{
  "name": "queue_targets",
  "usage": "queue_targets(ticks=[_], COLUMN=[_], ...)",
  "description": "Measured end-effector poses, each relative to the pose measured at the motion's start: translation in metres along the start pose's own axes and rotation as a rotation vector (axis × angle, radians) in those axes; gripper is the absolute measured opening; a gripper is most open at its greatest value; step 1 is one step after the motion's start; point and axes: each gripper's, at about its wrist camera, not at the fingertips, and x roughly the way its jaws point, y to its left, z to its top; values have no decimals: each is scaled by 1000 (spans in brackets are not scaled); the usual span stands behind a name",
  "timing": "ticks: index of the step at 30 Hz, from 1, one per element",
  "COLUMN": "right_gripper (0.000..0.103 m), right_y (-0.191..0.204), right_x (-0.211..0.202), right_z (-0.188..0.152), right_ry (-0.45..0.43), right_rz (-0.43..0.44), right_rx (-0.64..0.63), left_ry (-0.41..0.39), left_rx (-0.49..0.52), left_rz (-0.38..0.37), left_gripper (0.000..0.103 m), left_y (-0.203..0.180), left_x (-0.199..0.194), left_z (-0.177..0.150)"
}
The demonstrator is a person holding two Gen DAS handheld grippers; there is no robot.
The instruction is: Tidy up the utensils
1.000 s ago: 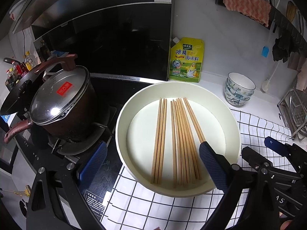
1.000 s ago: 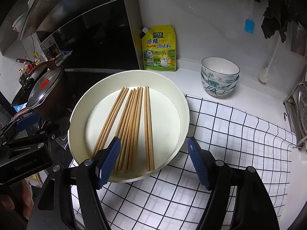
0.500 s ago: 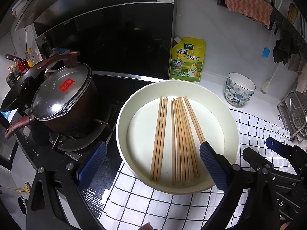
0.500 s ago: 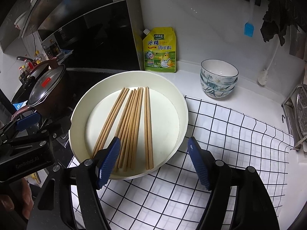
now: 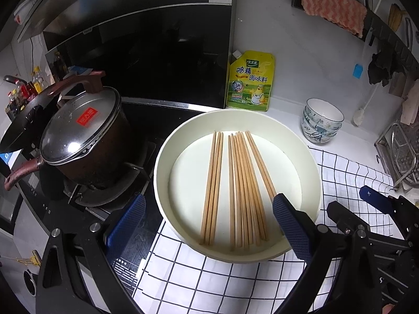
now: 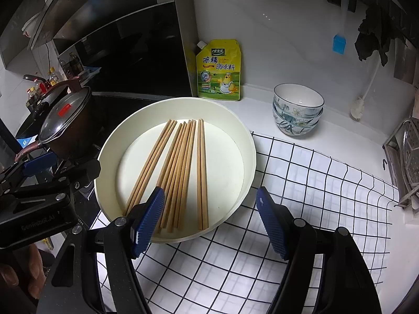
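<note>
Several wooden chopsticks (image 5: pixel 239 188) (image 6: pixel 180 170) lie side by side in a round cream tray (image 5: pixel 310 157) (image 6: pixel 243 128) that rests on a checked cloth. My left gripper (image 5: pixel 207 222) hovers open above the tray's near rim, its blue pads wide apart with nothing between them. My right gripper (image 6: pixel 210 217) is open too, just over the tray's near edge, and holds nothing. In the left wrist view the right gripper (image 5: pixel 377 204) shows at the lower right. The left gripper's black body (image 6: pixel 39 191) sits at the left of the right wrist view.
A lidded dark pot (image 5: pixel 83 141) stands on the stove (image 5: pixel 146 130) left of the tray. A yellow seasoning pouch (image 5: pixel 250 81) leans on the back wall. Stacked patterned bowls (image 6: pixel 297 110) sit behind the white cloth with black grid lines (image 6: pixel 301 209). A metal rack (image 6: pixel 407 157) is at the right.
</note>
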Motion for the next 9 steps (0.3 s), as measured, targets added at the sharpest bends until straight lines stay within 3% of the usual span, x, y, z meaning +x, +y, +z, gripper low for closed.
queue_targets(ticks=[9], right_gripper=[69], right_y=[1], right_x=[-1], right_z=[-1], right_ry=[-1], right_rz=[0], right_rx=[2], left_ry=[2], left_rx=[-2], left_rz=[17], left_gripper=[96], left_y=[2], left_x=[-1], left_z=[2])
